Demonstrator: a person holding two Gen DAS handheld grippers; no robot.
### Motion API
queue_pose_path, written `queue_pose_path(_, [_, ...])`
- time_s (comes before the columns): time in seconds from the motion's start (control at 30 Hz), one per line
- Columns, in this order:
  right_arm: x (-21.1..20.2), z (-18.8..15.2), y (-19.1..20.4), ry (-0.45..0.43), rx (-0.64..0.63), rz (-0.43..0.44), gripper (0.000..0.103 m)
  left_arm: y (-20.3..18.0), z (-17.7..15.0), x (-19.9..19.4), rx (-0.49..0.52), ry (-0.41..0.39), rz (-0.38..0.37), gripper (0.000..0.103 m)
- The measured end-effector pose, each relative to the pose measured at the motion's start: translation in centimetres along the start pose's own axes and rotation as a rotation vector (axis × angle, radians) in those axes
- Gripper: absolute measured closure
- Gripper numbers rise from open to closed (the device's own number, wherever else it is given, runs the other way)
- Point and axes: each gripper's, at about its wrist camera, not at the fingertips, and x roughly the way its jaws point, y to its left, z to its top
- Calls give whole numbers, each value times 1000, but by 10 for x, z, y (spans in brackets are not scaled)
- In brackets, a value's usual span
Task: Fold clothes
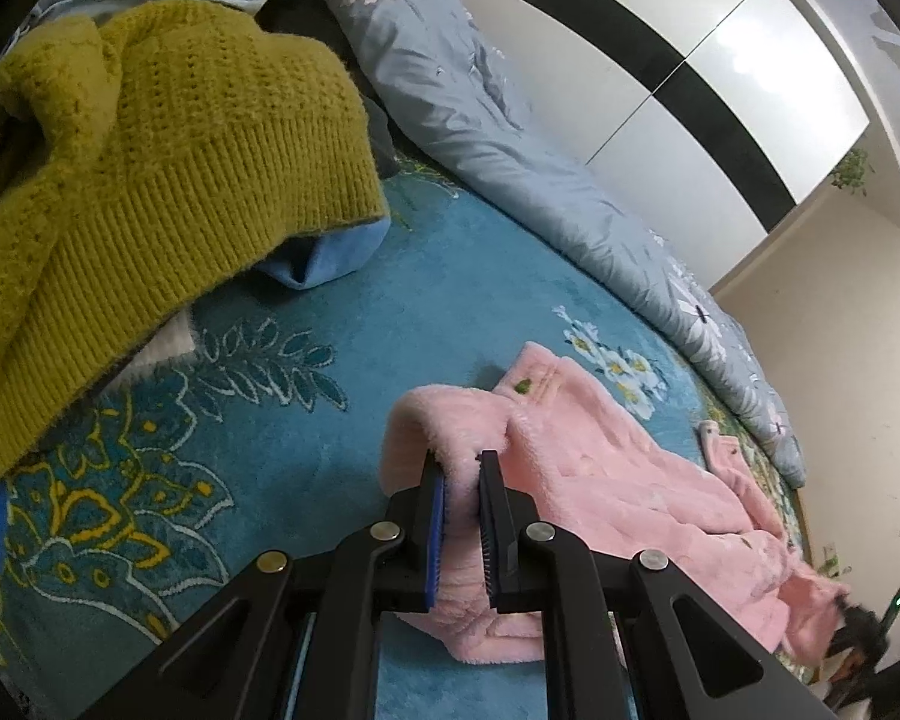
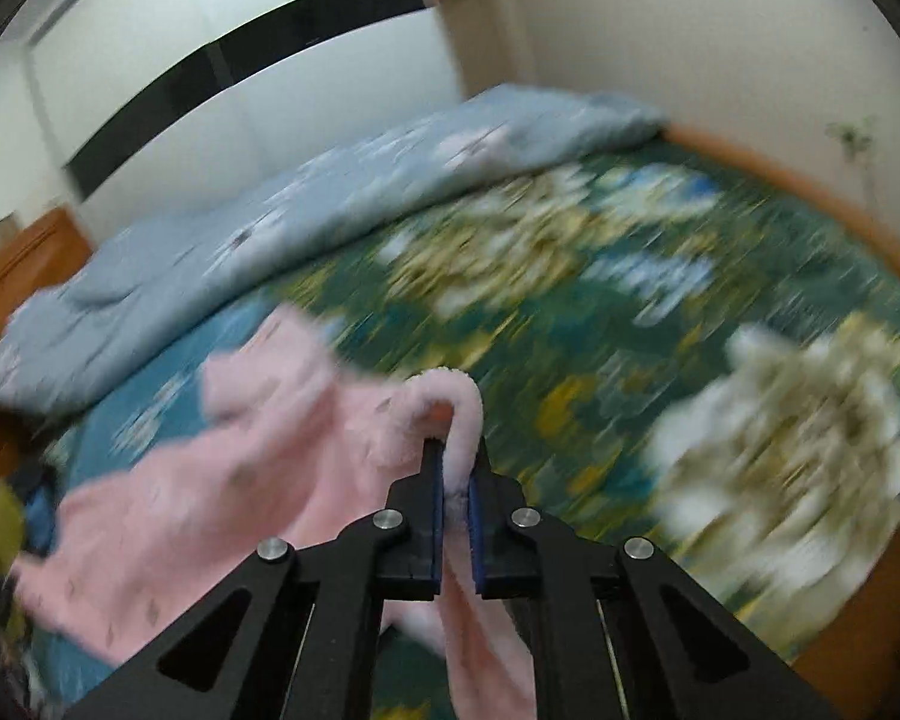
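**A:** Left hand-held gripper [image 1: 462,465]: how does it stand?

**B:** Its jaws are clamped on a fold of the pink fleece garment [image 1: 600,480], near what looks like the collar end. The right hand-held gripper [image 2: 455,450] is likewise clamped on a fleecy edge of the same garment [image 2: 210,480], with a loop of pile standing up above the fingertips. The right wrist view is heavily smeared, so fine detail there cannot be read.

**A:** Where does the garment lie?

**B:** On the bed, spread over the teal floral bedspread [image 1: 420,288], stretched between the two grips; most of it rests on the cover.

**A:** Likely failures from here?

**B:** Three, by judgement. First, each grip takes only a thin pinch of thick pile, so a quick pull may let the fleece slide out of the pads. Second, if the two ends are drawn unevenly, the fold will come out skewed or bunched. Third, the plush bedspread may drag on the fleece and rumple the lower layer as it is moved.

**A:** Neighbours that could interfere?

**B:** A mustard knitted sweater [image 1: 150,210] lies heaped over light-blue clothing [image 1: 330,258] to the left, well apart from the garment; a grey-blue floral quilt [image 1: 480,120] runs along the far side of the bed. A wide swing could catch either.

**A:** Containers?

**B:** None is visible: no basket, box or drawer in either view. The clothes lie loose on the bed.
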Motion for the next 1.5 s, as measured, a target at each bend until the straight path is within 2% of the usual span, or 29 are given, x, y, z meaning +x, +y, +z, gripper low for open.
queue_pose_path(0.17, [23,50,-33,-27,85,-122,98,0,2,4,8,0,39,92])
queue_pose_path(0.33, [81,53,-52,29,174,-207,98,2,3,7,8,1,63,92])
queue_pose_path(0.43, [98,41,-55,37,188,-167,94,2,3,7,13,2,67,92])
queue_pose_path(0.47, [97,37,-56,22,187,-145,82,1,4,6,20,2,63,92])
queue_pose_path(0.5, [96,33,-56,6,185,-124,63,0,4,6,25,1,60,92])
queue_pose_path(0.53, [86,30,-58,-20,186,-111,56,0,4,5,29,0,57,92])
queue_pose_path(0.57, [76,26,-60,-44,187,-99,53,0,3,5,28,-1,52,92])
queue_pose_path(0.67, [48,3,-77,-59,244,-70,53,2,0,8,9,4,31,92])
queue_pose_path(0.8, [46,-46,-97,39,402,3,53,2,-3,11,-8,21,-5,92])
queue_pose_path(0.9, [59,-79,-97,103,505,105,53,-1,-3,6,-6,26,-35,92])
queue_pose_path(1.03, [67,-91,-77,97,534,242,52,-1,-6,-5,-21,24,-80,92])
queue_pose_path(1.07, [69,-92,-72,98,556,276,53,0,-8,-7,-22,30,-89,92])
queue_pose_path(1.17, [66,-87,-54,96,562,308,98,-1,-13,-16,-3,30,-107,91])
queue_pose_path(1.37, [-4,-50,-41,-77,452,336,99,-6,-17,-47,80,4,-191,92])
queue_pose_path(1.5, [-51,-34,-62,-189,454,274,99,-8,-28,-63,166,21,-243,92])
